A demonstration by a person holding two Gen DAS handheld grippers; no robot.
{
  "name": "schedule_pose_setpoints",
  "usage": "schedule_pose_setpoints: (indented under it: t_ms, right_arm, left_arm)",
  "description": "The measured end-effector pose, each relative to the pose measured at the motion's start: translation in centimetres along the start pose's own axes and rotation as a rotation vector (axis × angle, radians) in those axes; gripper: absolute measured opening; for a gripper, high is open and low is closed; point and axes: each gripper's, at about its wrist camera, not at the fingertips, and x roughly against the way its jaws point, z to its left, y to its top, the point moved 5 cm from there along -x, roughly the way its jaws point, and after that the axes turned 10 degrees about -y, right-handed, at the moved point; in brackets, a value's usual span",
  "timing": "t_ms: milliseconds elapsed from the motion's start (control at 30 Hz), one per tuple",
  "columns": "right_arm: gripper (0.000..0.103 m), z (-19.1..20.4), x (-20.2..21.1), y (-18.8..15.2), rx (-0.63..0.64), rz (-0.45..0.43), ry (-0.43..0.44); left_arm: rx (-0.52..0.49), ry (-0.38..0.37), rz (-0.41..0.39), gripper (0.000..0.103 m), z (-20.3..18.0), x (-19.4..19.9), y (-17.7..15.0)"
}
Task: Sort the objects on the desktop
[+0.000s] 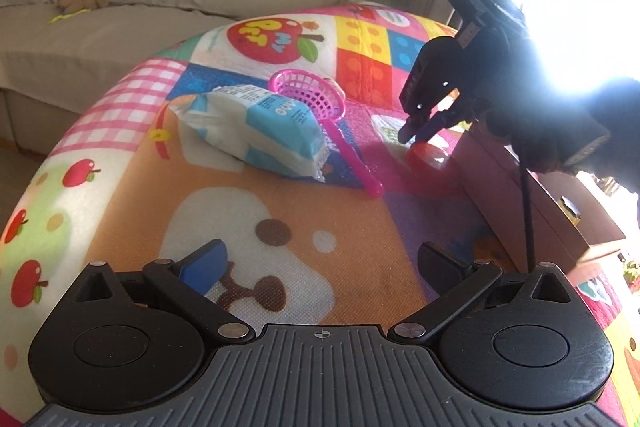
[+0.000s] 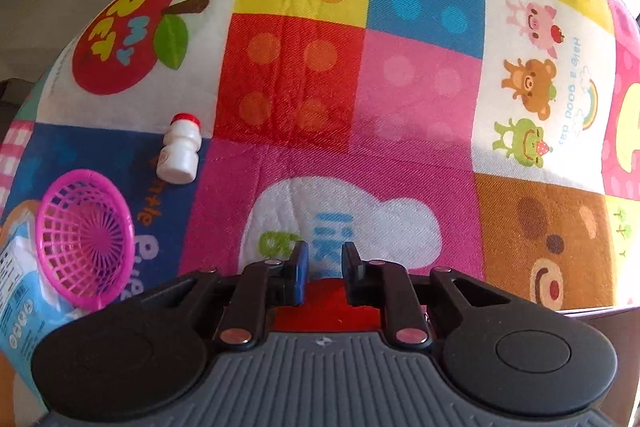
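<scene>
My left gripper [image 1: 320, 259] is open and empty, low over the colourful play mat [image 1: 132, 211]. Ahead of it lie a blue-and-white wipes pack [image 1: 256, 131] and a pink toy strainer [image 1: 316, 103] resting against the pack. My right gripper [image 1: 420, 131] hangs just above a red object [image 1: 426, 157] at the mat's right edge. In the right wrist view the right gripper [image 2: 323, 269] has its fingers narrowly apart over that red object [image 2: 324, 311]; whether they touch it is hidden. A small white bottle with a red cap [image 2: 179, 149] lies on the mat, and the strainer [image 2: 86, 239] is at the left.
A brown cardboard box [image 1: 532, 195] stands at the mat's right edge. A grey sofa [image 1: 120, 11] with plush toys lies behind the mat. Strong window glare fills the upper right of the left wrist view.
</scene>
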Motion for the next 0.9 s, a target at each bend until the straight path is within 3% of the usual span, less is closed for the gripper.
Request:
schedule_pose_setpoints:
  t_ms: [100, 200, 333, 367, 533, 633, 667, 800, 900]
  right_arm:
    - [0.018, 2.3, 3.1, -2.5, 0.088, 0.037, 0.145]
    - [0.02, 3.4, 6.1, -1.3, 0.083, -0.096, 0.174]
    - [0.051, 3.9, 4.5, 4.0, -0.067, -0.185, 0.163]
    - [0.053, 4.2, 3.4, 5.3, -0.093, -0.197, 0.161]
    - [0.052, 5.6, -0.5, 8.5, -0.132, -0.193, 0.141]
    - [0.025, 6.2, -1.7, 7.9, -0.102, -0.138, 0.164]
    - [0.025, 6.1, -1.5, 7.5, -0.104, -0.134, 0.175]
    - [0.025, 4.2, 2.6, 4.1, -0.095, -0.157, 0.244]
    - [0.025, 1.5, 7.6, -0.7, -0.063, -0.212, 0.288]
  left_arm:
    - [-0.01, 0.009, 0.001, 0.103, -0.2, -0.1, 0.0]
    - [-0.019, 0.012, 0.0, 0.103, -0.3, -0.1, 0.0]
    - [-0.007, 0.008, -0.001, 0.103, -0.2, 0.0, 0.0]
    - [-0.005, 0.006, -0.002, 0.103, -0.1, 0.0, 0.0]
    - [0.019, -0.011, -0.008, 0.103, 0.2, 0.1, 0.0]
    - [0.016, -0.013, -0.011, 0.103, 0.2, 0.2, 0.0]
    - [0.015, -0.013, -0.012, 0.103, 0.1, 0.2, 0.0]
    - [0.023, -0.019, -0.012, 0.103, 0.3, 0.2, 0.1]
    - [0.027, -0.022, -0.013, 0.103, 0.3, 0.2, 0.1]
